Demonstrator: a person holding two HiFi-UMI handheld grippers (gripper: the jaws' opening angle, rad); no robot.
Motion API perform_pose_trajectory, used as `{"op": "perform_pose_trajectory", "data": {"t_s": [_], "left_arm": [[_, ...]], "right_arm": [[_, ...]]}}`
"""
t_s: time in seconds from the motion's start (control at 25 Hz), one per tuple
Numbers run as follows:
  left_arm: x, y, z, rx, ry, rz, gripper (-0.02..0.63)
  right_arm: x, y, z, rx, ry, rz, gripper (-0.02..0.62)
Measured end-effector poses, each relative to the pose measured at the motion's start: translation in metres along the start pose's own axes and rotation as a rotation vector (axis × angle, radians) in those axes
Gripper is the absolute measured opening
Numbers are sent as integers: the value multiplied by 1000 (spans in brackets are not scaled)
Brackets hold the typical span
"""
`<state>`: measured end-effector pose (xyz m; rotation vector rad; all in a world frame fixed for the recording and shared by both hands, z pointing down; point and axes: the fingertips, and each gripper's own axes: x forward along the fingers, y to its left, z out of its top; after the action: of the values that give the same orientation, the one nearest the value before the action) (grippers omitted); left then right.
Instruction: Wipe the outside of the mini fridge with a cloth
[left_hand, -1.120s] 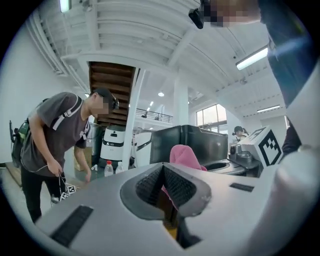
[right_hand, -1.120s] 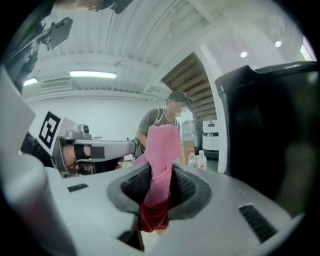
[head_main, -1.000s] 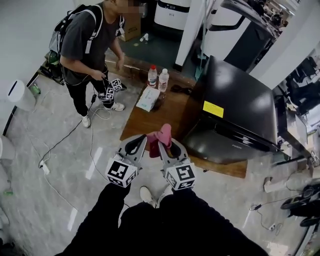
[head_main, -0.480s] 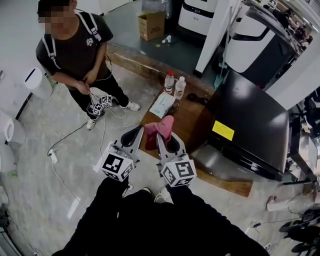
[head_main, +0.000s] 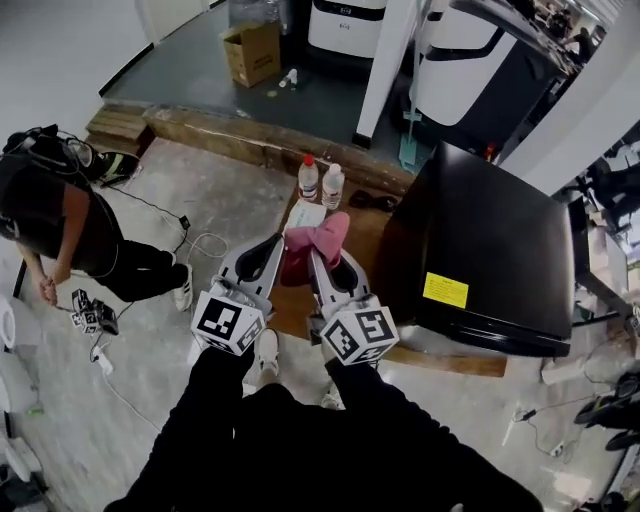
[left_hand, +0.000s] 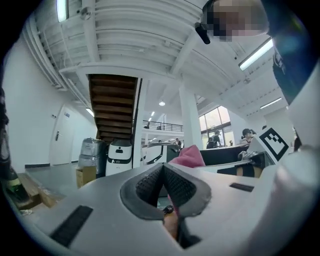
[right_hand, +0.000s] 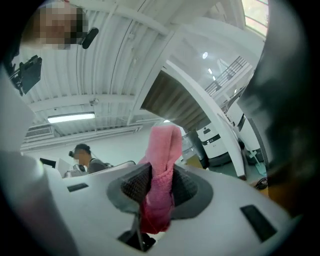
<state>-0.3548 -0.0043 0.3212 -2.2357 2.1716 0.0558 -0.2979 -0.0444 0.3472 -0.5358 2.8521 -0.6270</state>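
Though it's too small to read, label: yellow sticker (head_main: 445, 290) on mini fridge (head_main: 500, 220), right side.
right gripper (head_main: 317, 258): clamped on pink cloth (head_main: 322, 236), left of mini fridge.
left gripper (head_main: 270, 252): jaws closed, empty.

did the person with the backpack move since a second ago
Yes, the person went left, away from the two bottles they stood beside.

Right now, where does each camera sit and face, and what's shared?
Head view: on the person's head, facing steeply down at left gripper, right gripper, pink cloth, mini fridge; own legs show.
Left gripper view: on that gripper, facing up at the ceiling; shut jaws show.
Right gripper view: on that gripper, facing upward; its jaws clamp the cloth.
Shared: the cloth, in all three.
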Motion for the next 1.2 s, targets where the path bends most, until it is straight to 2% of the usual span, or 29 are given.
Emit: {"op": "perform_pose_trajectory", "data": {"t_s": [0.12, 0.24, 0.44, 0.64, 0.84, 1.2], "left_arm": [[34, 21, 0, -5, -8, -101, 3], [66, 45, 6, 10, -15, -185, 3], [118, 51, 14, -8, -38, -356, 3], [150, 50, 10, -19, -55, -448, 3], [170, 46, 6, -42, -46, -521, 3], [199, 22, -20, -31, 23, -627, 3]], "right_arm": [[33, -23, 15, 24, -74, -108, 94], [65, -42, 33, 109, -167, -198, 94], [82, -90, 65, 178, -355, -358, 92], [71, -131, 82, 304, -546, -464, 91], [46, -174, 81, 495, -714, -581, 91], [12, -235, 57, 763, -969, -653, 84]]}}
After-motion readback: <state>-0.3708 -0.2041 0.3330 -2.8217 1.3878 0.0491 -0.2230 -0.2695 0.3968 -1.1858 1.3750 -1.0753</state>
